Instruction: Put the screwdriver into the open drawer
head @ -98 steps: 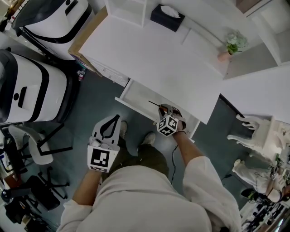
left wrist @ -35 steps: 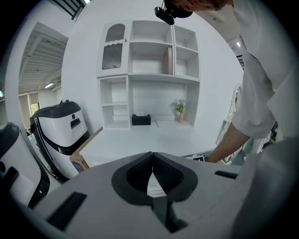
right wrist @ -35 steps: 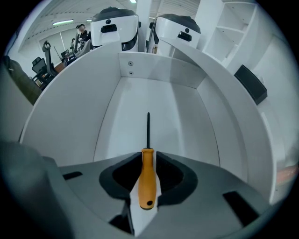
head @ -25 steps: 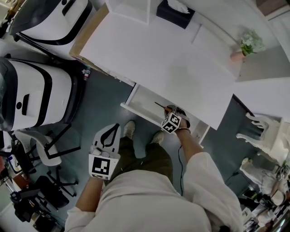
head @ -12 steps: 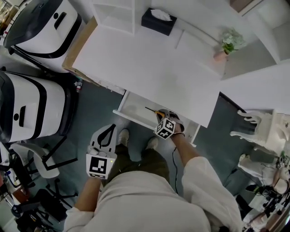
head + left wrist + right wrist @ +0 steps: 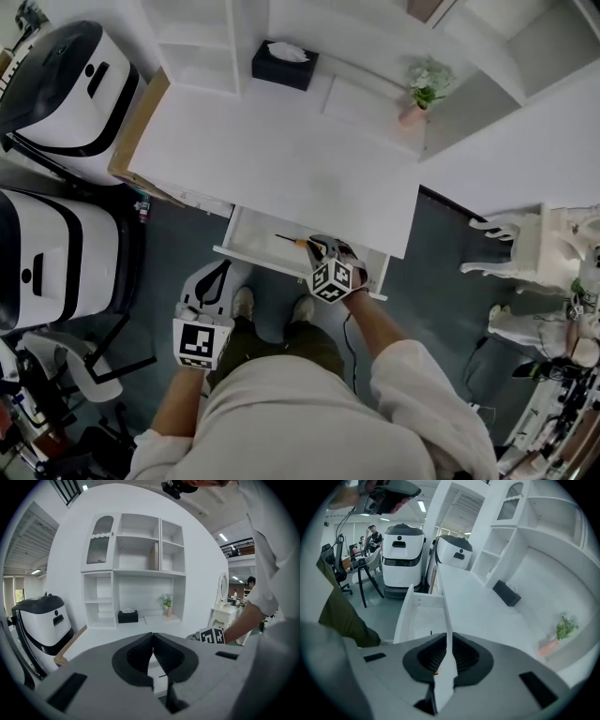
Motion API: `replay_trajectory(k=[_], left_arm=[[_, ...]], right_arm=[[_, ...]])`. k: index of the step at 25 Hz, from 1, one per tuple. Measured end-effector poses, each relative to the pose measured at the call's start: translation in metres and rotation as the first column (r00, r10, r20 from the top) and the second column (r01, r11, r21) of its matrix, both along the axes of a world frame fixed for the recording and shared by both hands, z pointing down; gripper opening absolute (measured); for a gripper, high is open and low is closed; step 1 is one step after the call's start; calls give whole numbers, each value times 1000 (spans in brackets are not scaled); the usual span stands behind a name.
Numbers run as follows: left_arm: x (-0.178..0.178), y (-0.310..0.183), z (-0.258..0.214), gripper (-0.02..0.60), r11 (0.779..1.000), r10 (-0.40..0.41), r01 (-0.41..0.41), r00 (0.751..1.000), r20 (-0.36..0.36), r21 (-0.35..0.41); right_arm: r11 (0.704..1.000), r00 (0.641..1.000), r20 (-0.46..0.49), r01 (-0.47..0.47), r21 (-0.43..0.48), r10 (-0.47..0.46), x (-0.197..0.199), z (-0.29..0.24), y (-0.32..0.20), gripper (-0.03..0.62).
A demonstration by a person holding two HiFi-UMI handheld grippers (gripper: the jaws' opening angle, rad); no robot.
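Note:
The white drawer (image 6: 251, 234) stands pulled out from under the desk (image 6: 281, 150). In it lies the screwdriver (image 6: 292, 242), thin black shaft to the left, orange handle to the right. My right gripper (image 6: 317, 247) hovers just above the handle end. Its jaws are closing to a narrow gap, with nothing between them. In the right gripper view, the right gripper (image 6: 448, 637) looks down at the drawer (image 6: 419, 616), and a bit of the orange screwdriver handle (image 6: 436, 671) shows under the jaws. My left gripper (image 6: 222, 269) is shut and empty, in front of the drawer's left part.
On the desk stand a black tissue box (image 6: 284, 64) and a small potted plant (image 6: 422, 89). Two large white-and-black machines (image 6: 66, 84) stand to the left. A white chair (image 6: 525, 248) is to the right. The person's feet (image 6: 242, 302) are below the drawer front.
My right gripper has risen off the screwdriver, which stays lying in the drawer, and its jaws have narrowed. My left gripper has come up slightly toward the drawer front.

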State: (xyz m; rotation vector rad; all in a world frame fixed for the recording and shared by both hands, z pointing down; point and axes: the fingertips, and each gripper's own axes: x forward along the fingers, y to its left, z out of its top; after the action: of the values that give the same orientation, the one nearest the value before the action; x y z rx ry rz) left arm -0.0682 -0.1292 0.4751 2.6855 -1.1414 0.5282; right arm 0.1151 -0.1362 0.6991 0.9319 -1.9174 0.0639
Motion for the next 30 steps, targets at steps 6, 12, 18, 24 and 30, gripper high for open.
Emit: replay_trajectory(k=[6,12,18,24,30], left_arm=[[18,-8,-10,5,998,55,-55,998,-10,32],[38,-15,-17,5,993,108,-107,994,-17,52],[56,-22,-24,5,986,152,-150,988,-19,73],[71,-24,-29,5,976,199,-197,980,-20,89],[77,-24,-31,5,969,228,-225,974,-16,97]], right_arm=[[990,992,84,-101,98,93,10,-55,3,41],[944,952,211,-263,198,221,32,-113,8,34],[861,877,365,-425,281,313,57,-169,23,11],[761,786,500,-560,328,364,75,-212,43,5],[671,718,574,-651,354,394,91,-242,66,5]])
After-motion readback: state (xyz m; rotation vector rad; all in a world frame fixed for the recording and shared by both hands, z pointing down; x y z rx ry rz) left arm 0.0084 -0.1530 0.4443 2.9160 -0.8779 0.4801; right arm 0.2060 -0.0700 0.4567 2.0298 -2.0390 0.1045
